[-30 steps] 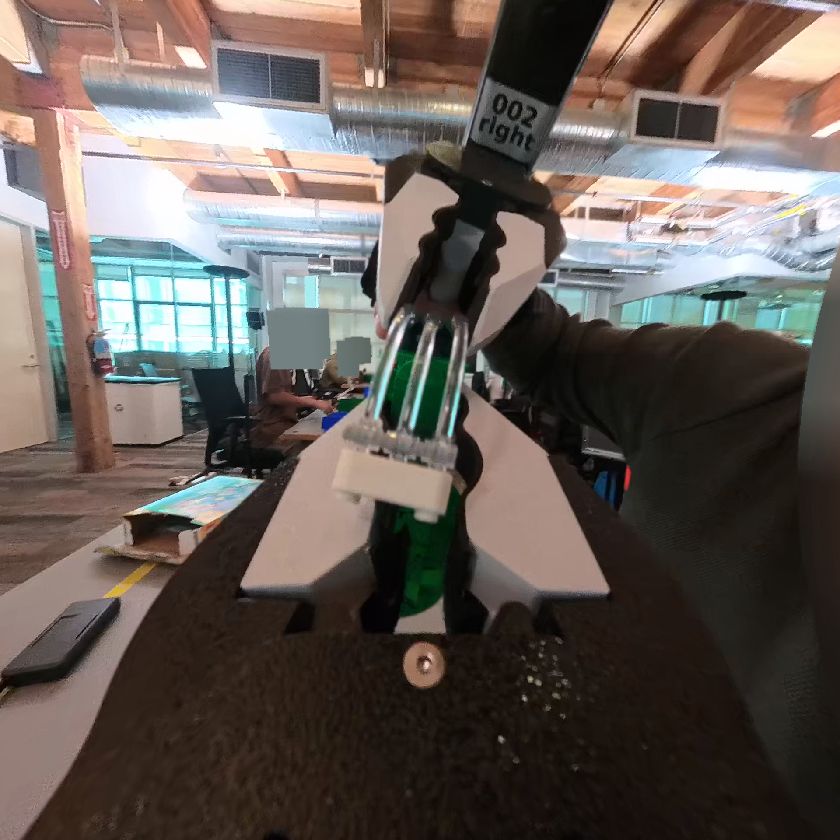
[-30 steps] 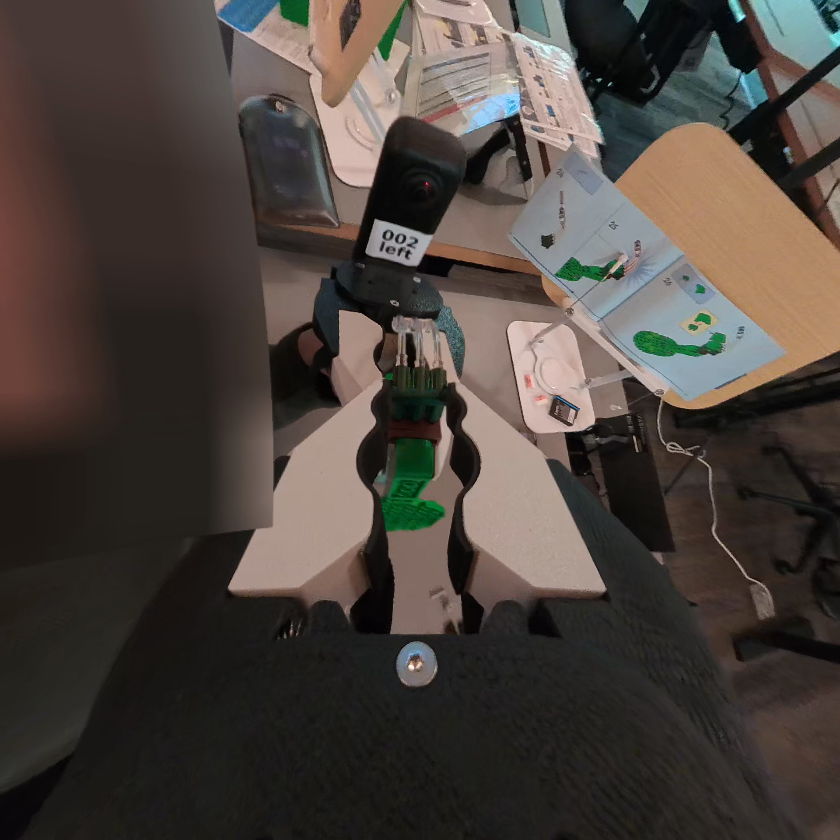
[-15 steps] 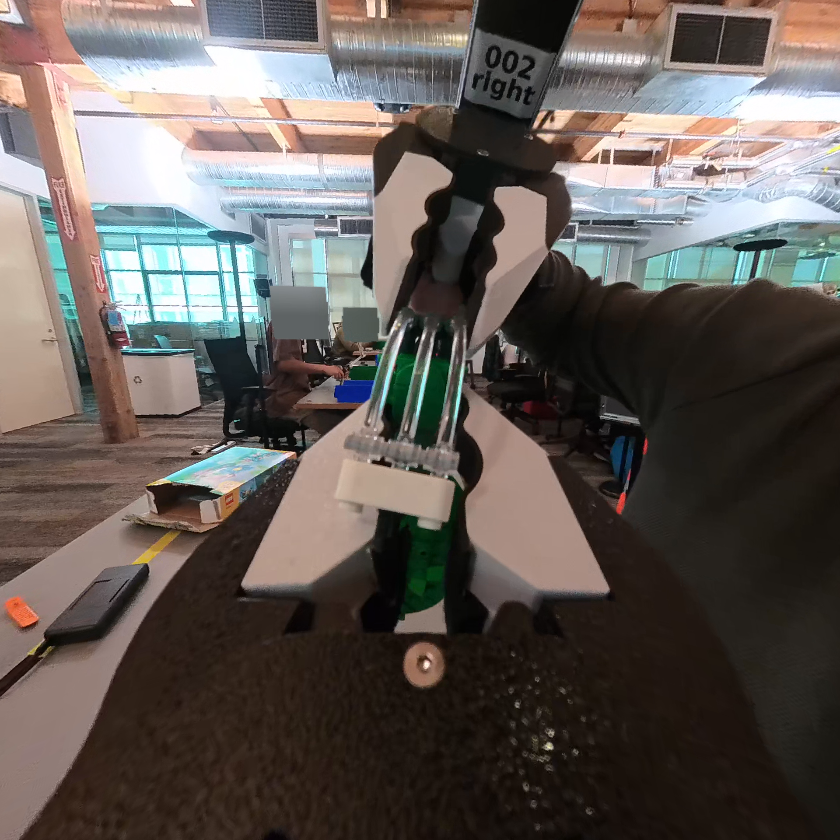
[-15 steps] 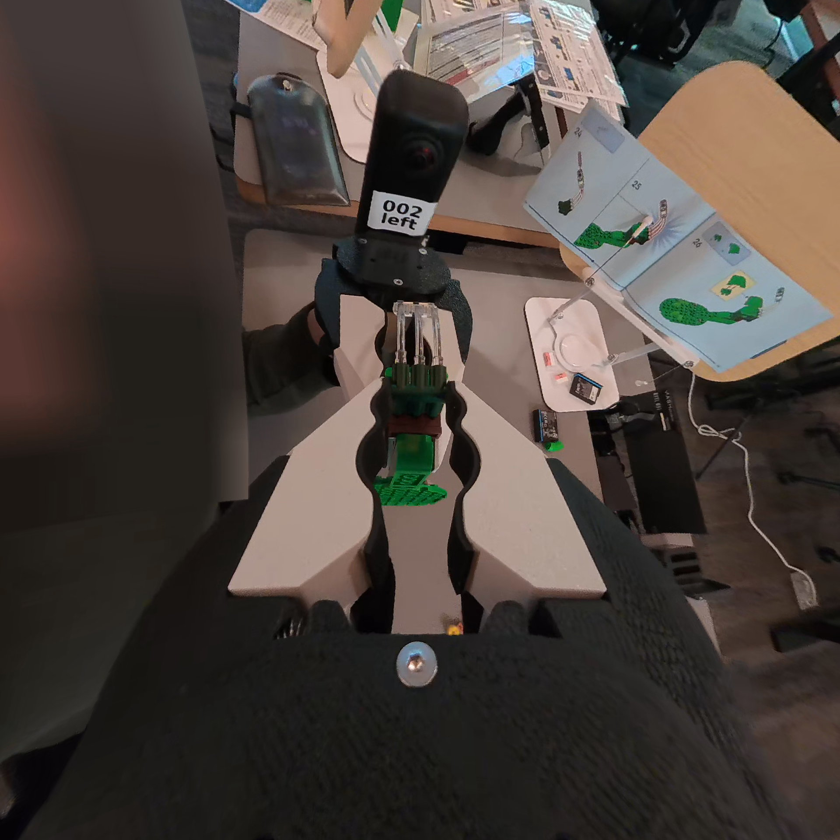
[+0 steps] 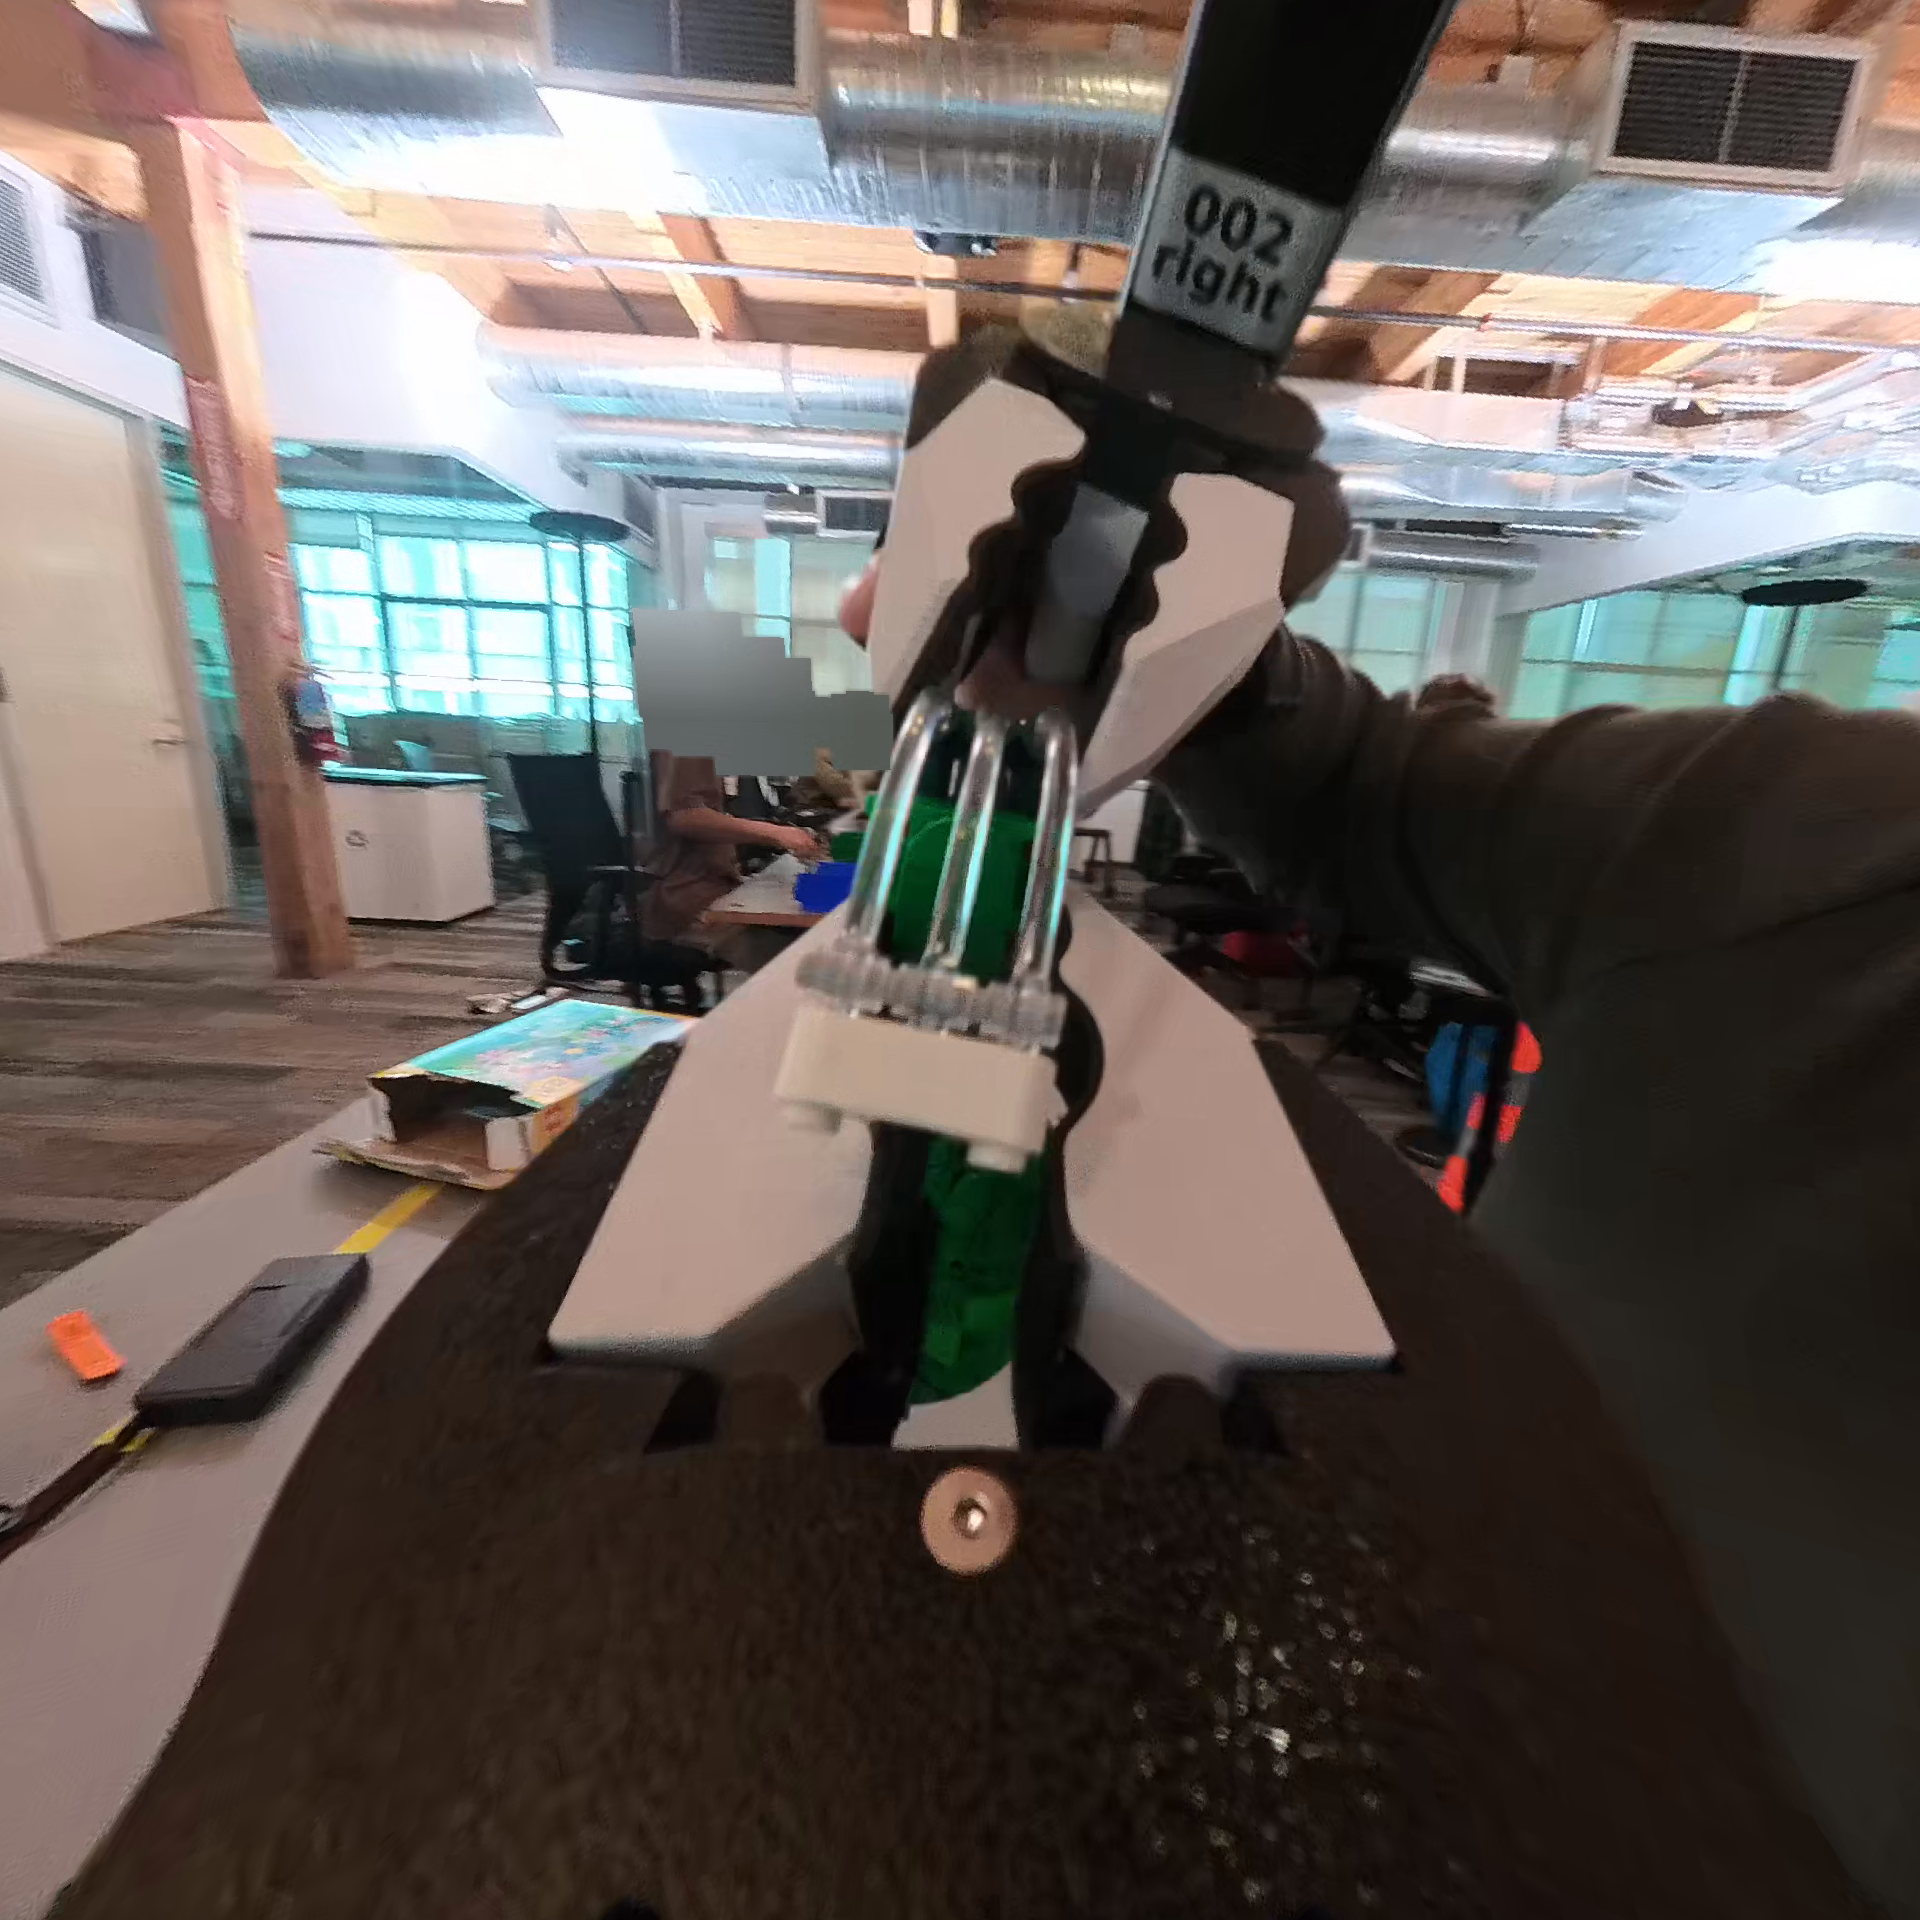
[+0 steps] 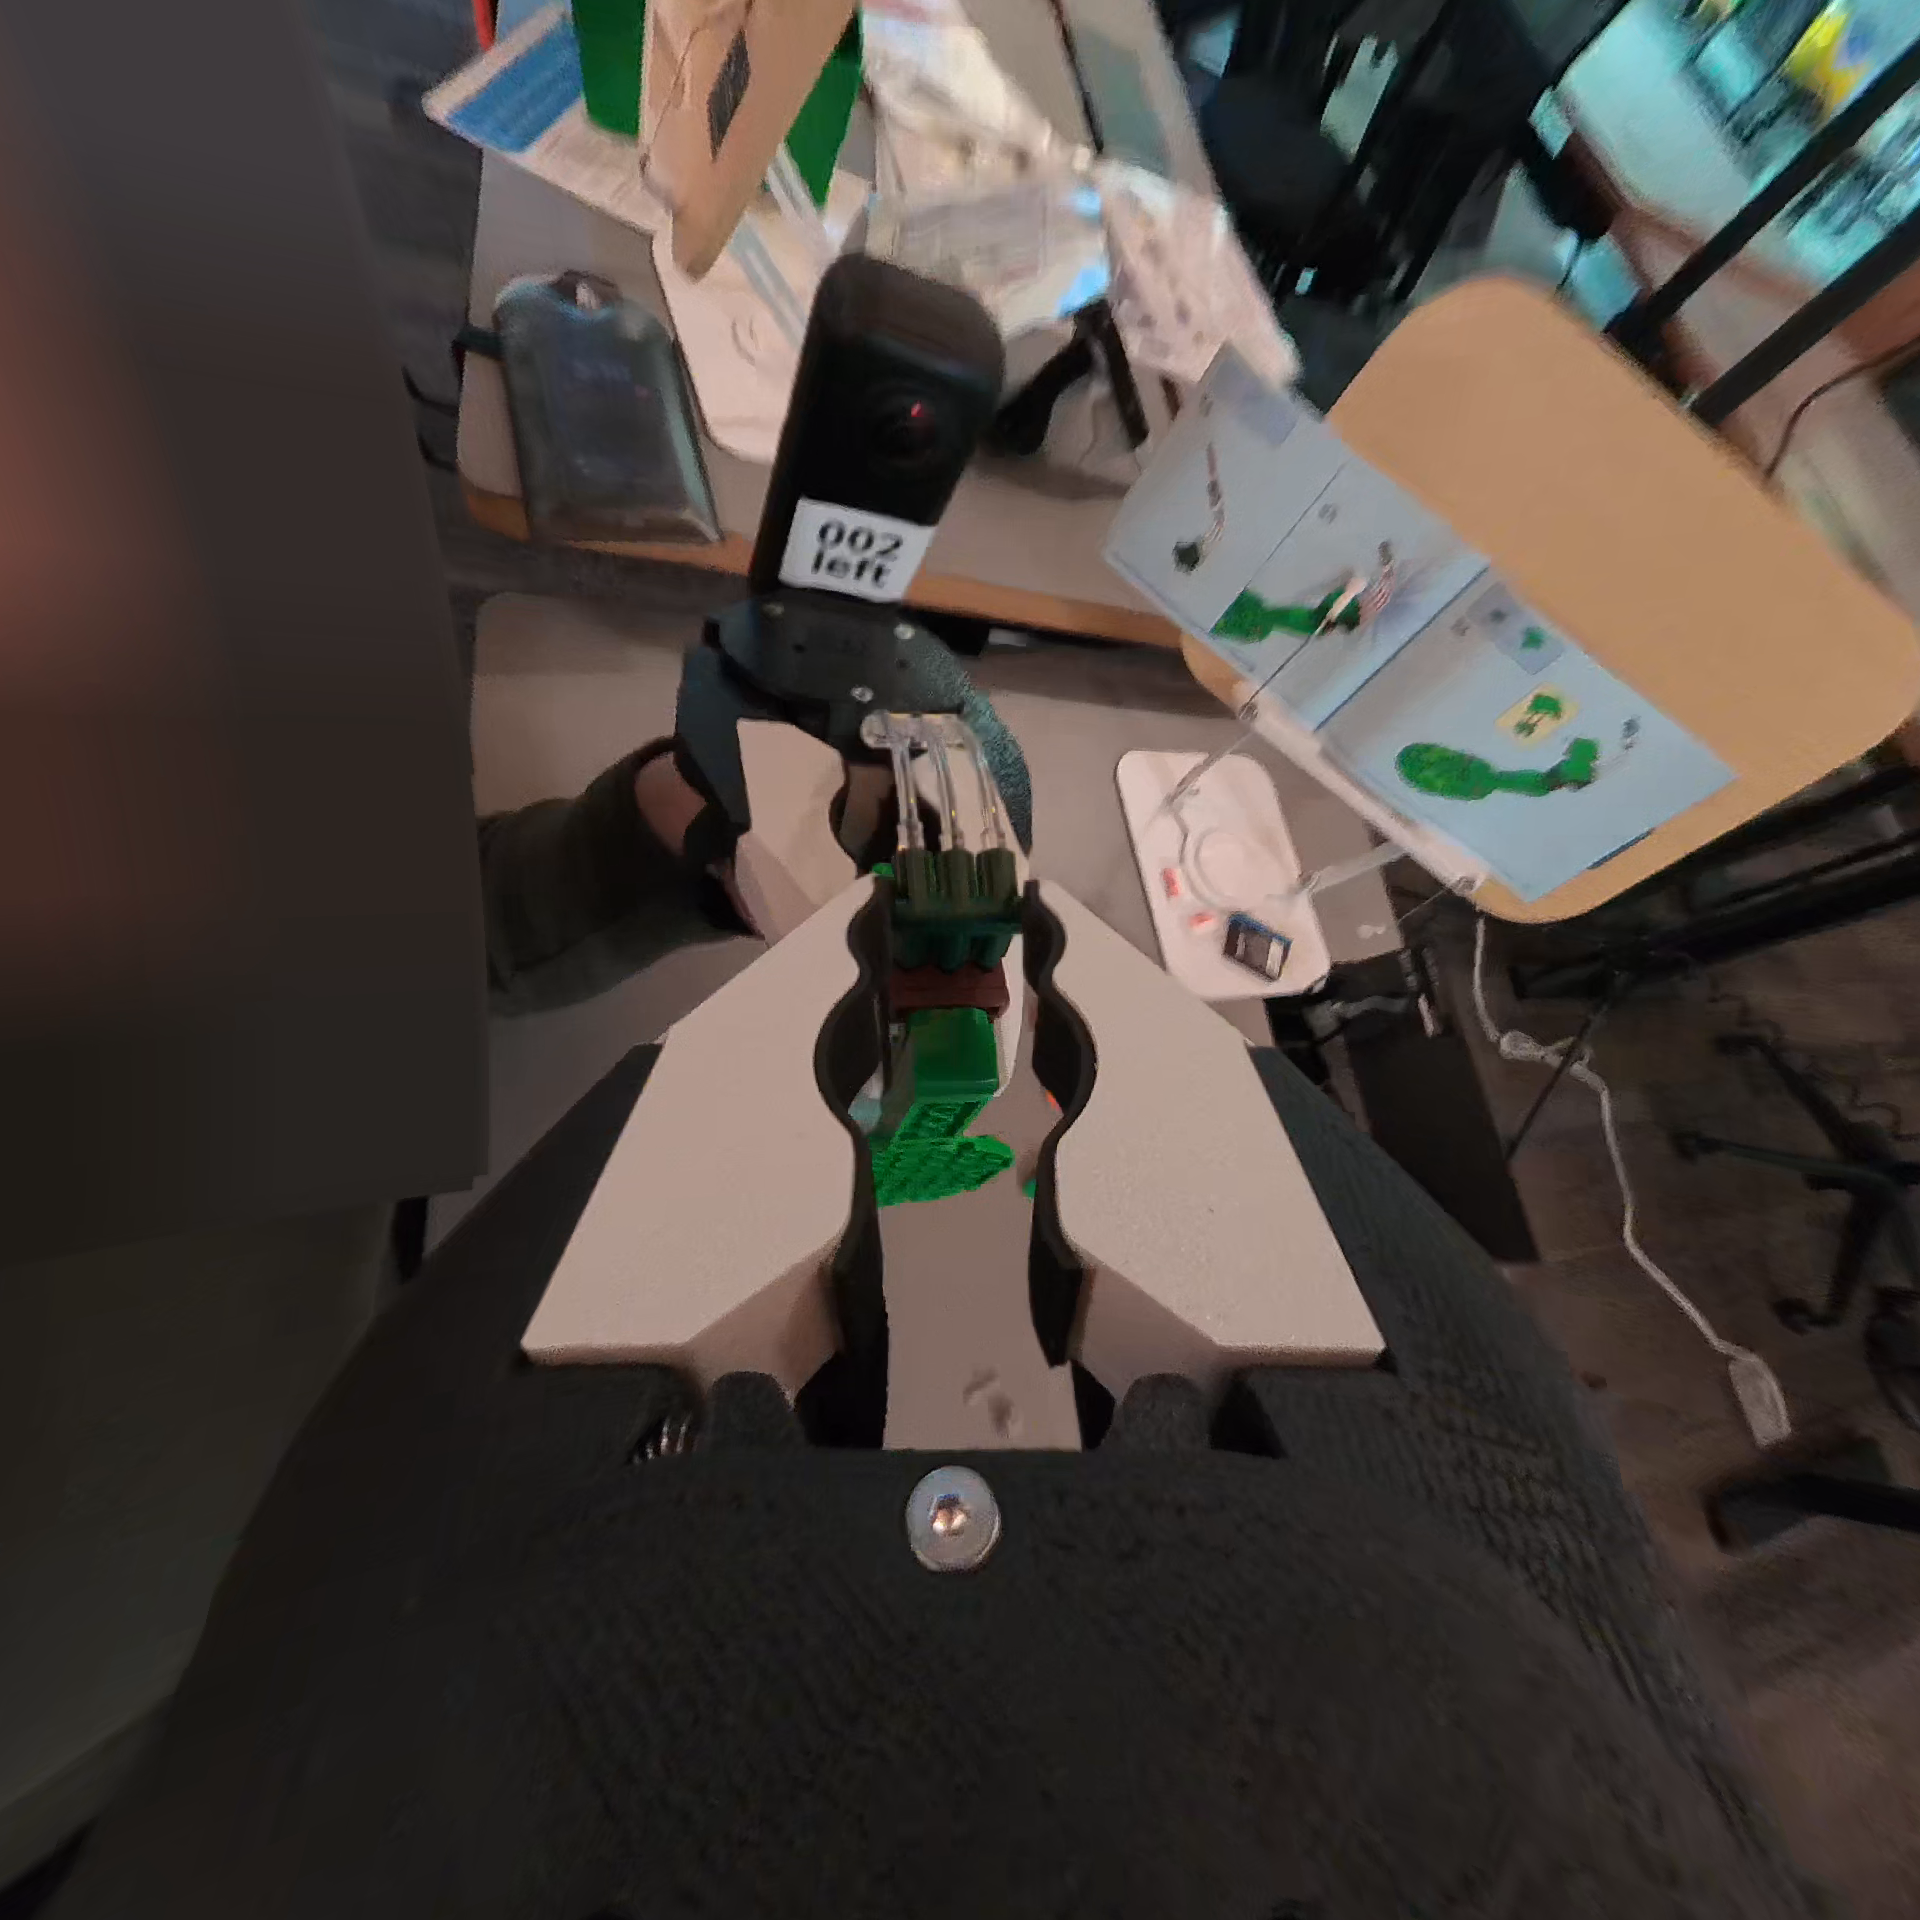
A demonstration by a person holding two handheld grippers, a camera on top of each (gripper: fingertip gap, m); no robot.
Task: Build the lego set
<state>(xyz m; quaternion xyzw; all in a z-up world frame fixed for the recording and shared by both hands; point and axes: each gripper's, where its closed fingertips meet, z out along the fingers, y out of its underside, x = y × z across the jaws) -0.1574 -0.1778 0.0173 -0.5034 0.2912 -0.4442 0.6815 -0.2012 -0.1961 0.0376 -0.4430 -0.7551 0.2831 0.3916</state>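
Each gripper, left (image 5: 961, 1049) and right (image 6: 951, 935), has two pale grey wedge-shaped fingers (image 6: 727, 1174) lined with wavy black pads (image 6: 1055, 1049), on a rough black textured body (image 6: 935, 1714) with one silver screw (image 6: 953, 1529) at the centre. A black camera stick (image 6: 878, 431) with a small label stands on each. The person's sleeve (image 5: 1621, 935) looks dark grey-brown, perhaps knitted, though blur makes that uncertain.
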